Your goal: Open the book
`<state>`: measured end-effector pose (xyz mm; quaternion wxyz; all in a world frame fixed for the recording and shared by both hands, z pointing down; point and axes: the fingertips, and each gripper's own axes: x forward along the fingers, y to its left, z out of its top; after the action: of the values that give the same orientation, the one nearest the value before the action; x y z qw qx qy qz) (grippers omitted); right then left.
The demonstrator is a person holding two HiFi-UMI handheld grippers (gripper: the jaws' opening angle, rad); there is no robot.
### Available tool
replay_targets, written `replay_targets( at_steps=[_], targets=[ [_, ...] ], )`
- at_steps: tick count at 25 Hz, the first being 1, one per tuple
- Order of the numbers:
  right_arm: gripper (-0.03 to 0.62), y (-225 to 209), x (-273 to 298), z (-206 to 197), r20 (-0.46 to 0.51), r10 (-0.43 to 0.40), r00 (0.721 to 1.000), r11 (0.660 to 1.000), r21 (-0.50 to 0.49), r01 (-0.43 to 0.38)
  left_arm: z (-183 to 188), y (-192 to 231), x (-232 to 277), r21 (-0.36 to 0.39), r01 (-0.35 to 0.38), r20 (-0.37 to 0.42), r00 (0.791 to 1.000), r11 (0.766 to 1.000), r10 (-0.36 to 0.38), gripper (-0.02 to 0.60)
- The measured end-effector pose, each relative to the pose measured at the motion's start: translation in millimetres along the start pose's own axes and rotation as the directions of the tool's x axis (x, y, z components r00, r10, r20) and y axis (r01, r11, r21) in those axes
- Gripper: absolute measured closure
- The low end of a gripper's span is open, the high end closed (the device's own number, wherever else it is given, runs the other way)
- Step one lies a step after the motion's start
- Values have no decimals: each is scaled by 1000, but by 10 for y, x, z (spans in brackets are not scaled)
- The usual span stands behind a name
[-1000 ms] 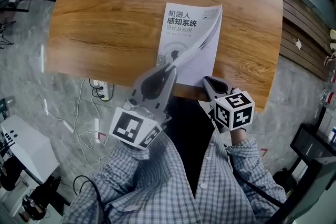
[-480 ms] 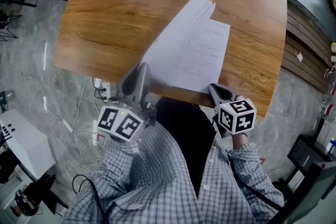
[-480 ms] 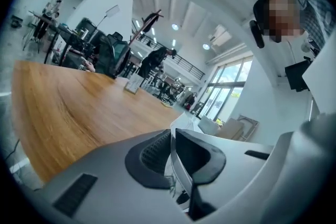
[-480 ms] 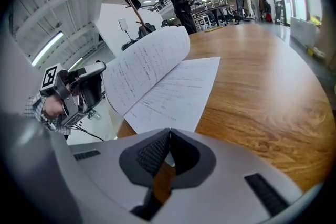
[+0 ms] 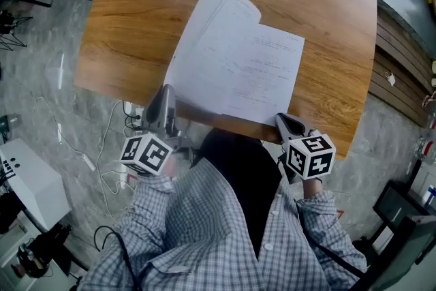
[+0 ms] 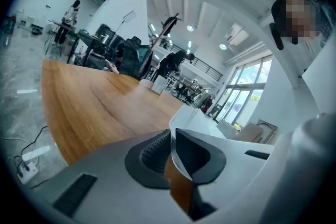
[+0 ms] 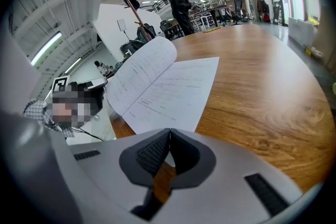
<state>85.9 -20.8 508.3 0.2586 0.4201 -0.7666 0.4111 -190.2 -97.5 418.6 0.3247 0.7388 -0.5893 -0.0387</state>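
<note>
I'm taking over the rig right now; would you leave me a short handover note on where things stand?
Left gripper: shut on the near edge of the turned leaves.
Right gripper: shut, empty, by the near right corner of the book.
Book: open on the table, printed pages up, turned leaves arched at the far end.
Done: book opened.
Left: probably release the leaves and back off.

The person wears a blue-and-white checked long-sleeved shirt [image 5: 225, 228] with buttoned cuffs. A thin black cable [image 5: 325, 246] trails along the right sleeve. The left gripper [image 5: 166, 88] and the right gripper [image 5: 280, 118] have smooth pale grey moulded shells with black ribbed pads [image 6: 152, 152]. Each carries a white cube [image 5: 310, 155] printed with black square markers.
</note>
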Motion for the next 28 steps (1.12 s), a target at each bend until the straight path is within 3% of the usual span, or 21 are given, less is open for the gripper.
replay_targets(
  at_steps=[5, 9, 14, 22, 25, 28],
  targets=[
    [572, 1, 10, 16, 18, 20, 1000, 998, 58, -21, -69, 351, -69, 8, -89, -34, 995, 996, 90, 546],
    [572, 34, 48, 40, 19, 14, 1000, 999, 49, -15, -168, 533, -84, 33, -127, -91, 987, 991, 129, 546],
    [572, 13, 65, 32, 18, -2, 1000, 999, 51, 1, -323, 681, -32, -29, -161, -158, 975, 987, 154, 545],
    [572, 19, 81, 41, 17, -2, 1000, 998, 59, 1, -373, 906, -136, 111, -237, -247, 934, 965, 258, 538],
    [572, -14, 52, 10, 18, -2, 1000, 998, 57, 1, -337, 908, -212, 106, -251, -225, 936, 962, 269, 538],
    [572, -43, 44, -16, 37, 1, 999, 998, 56, -3, -318, 736, -180, 122, -215, -204, 950, 969, 237, 538]
  ],
)
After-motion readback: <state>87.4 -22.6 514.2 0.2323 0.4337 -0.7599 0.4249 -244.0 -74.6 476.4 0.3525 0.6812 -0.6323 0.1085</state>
